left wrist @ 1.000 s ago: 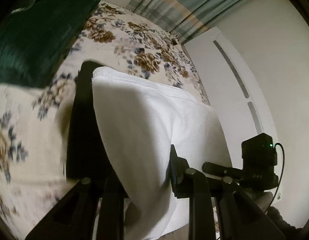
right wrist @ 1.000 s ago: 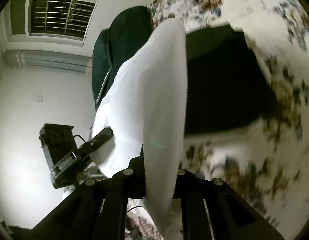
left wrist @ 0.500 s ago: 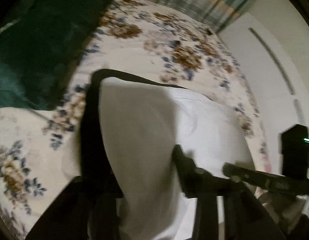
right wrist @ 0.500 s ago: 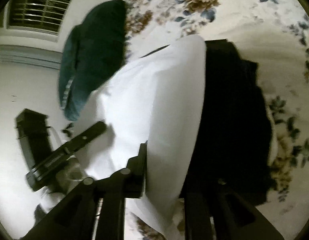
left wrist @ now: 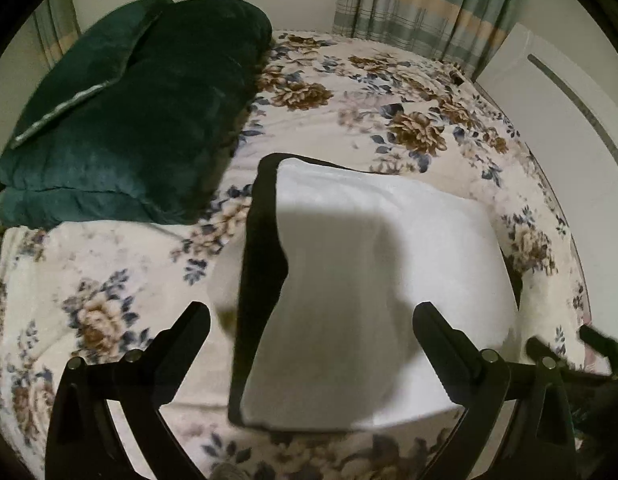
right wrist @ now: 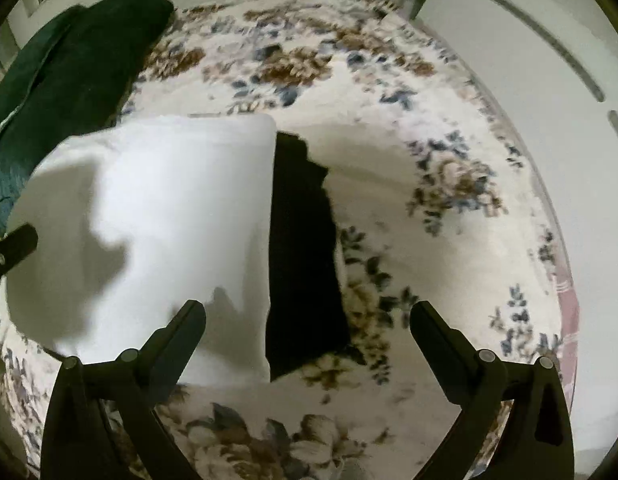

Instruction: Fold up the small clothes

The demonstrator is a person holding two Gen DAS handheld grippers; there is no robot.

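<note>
A folded white garment (left wrist: 373, 280) lies on top of a black garment (left wrist: 265, 264) on the floral bedspread (left wrist: 109, 280). In the right wrist view the white garment (right wrist: 157, 232) is at the left and the black garment (right wrist: 301, 264) sticks out from under its right side. My left gripper (left wrist: 311, 320) is open and empty, just above the near part of the white garment. My right gripper (right wrist: 307, 316) is open and empty, above the near right corner of the stack. The left gripper's tip (right wrist: 13, 246) shows at the left edge of the right wrist view.
A folded dark green blanket (left wrist: 129, 120) lies at the far left of the bed. Striped curtains (left wrist: 421, 4) hang behind the bed. A white cabinet (left wrist: 557, 120) stands along the right side. The bedspread's right edge (right wrist: 565, 304) is close.
Both grippers were shut on the white garment and held it up. It now lies flat on the black garment, and both grippers have opened and drawn back.
</note>
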